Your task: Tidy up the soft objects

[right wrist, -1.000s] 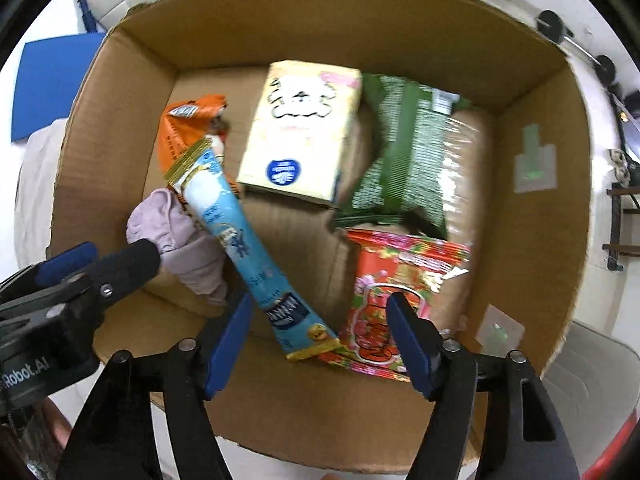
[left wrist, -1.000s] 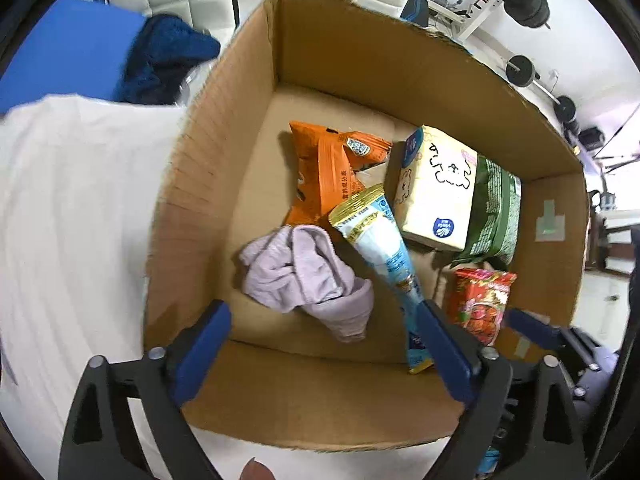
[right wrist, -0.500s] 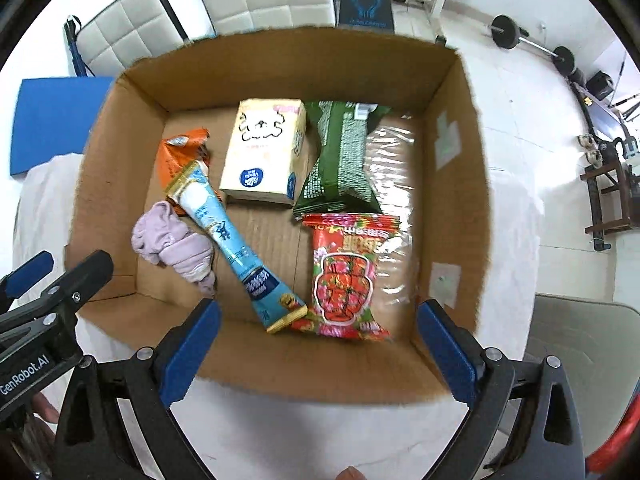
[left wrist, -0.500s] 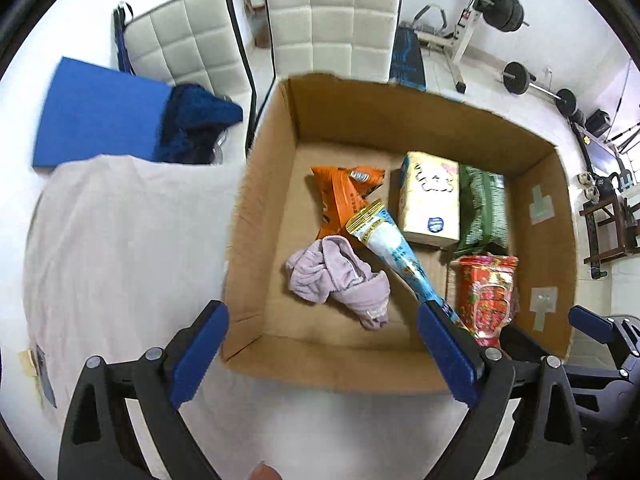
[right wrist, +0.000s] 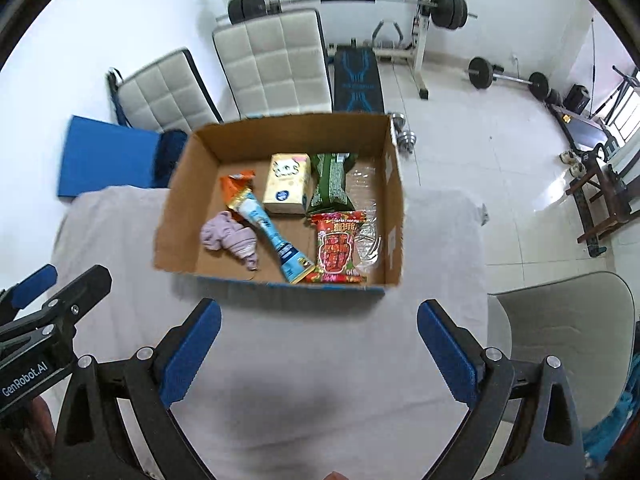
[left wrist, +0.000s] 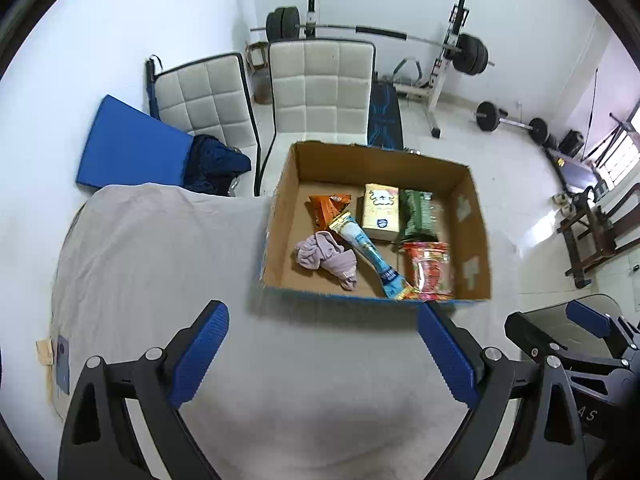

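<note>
Both my grippers hang above the cloth-covered table (left wrist: 168, 264), short of the box (left wrist: 280, 224), and each grips nothing. My left gripper (left wrist: 323, 354) has its jaws spread wide over bare cloth; my right gripper (right wrist: 319, 350) is just as wide apart, with the left one showing at its lower left edge.

Inside the box the soft things lie together. A lilac cloth (left wrist: 326, 258) is bunched near the left wall, touching a blue tube pack (left wrist: 370, 250) that runs slantwise toward the near wall. An orange packet (left wrist: 326, 208) sits behind the cloth, partly under the tube's top end. A cream tissue pack (left wrist: 380, 216) lies toward the back, with a green bag (left wrist: 418, 216) just beside it on the right. A red packet (left wrist: 428, 266) rests in the near right corner, its edge touching the tube's lower end. From the right wrist view, clear plastic (right wrist: 366, 216) lies between the red packet and the right wall.

Two white chairs (left wrist: 320, 88) stand beyond the box, and a barbell rack (left wrist: 444, 64) stands by the far wall.
</note>
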Motion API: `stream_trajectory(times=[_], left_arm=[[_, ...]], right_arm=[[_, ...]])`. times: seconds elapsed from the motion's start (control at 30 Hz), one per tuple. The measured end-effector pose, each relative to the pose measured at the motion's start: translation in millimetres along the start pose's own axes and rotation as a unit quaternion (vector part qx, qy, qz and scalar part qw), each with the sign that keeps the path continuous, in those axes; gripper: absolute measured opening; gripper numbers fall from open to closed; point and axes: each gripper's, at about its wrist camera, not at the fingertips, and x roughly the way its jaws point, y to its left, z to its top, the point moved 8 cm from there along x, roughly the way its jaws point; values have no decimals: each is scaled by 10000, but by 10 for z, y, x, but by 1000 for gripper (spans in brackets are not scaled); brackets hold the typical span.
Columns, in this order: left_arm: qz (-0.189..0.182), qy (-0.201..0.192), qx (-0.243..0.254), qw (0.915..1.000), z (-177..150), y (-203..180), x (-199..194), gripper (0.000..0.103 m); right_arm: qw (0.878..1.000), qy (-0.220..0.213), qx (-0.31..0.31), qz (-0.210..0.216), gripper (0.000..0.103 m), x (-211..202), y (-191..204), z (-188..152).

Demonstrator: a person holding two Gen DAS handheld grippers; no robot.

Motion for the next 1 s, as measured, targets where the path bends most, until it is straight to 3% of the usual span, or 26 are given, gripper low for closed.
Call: stream_trajectory(times=[0.17, 0.5, 0.8, 1.0], left_arm=[[-49, -290, 69, 9995, -168, -61, -533, 97], [-107, -467, 136, 9988, -442, -119, -1155, 97], [-73, -713, 180, 9973, -551, -175, -1449, 97], [-14, -863, 154, 9961, -511, -188, -1504, 97]], right_arm=[[9995, -299, -30, 64, 100, -603, 3, -294], [9975, -685, -43, 148, 100, -1566, -19, -808], [9961, -863, -104, 176, 100, -2059, -28, -994], [9931, -1164, -86, -108, 100, -2242, -109, -919]])
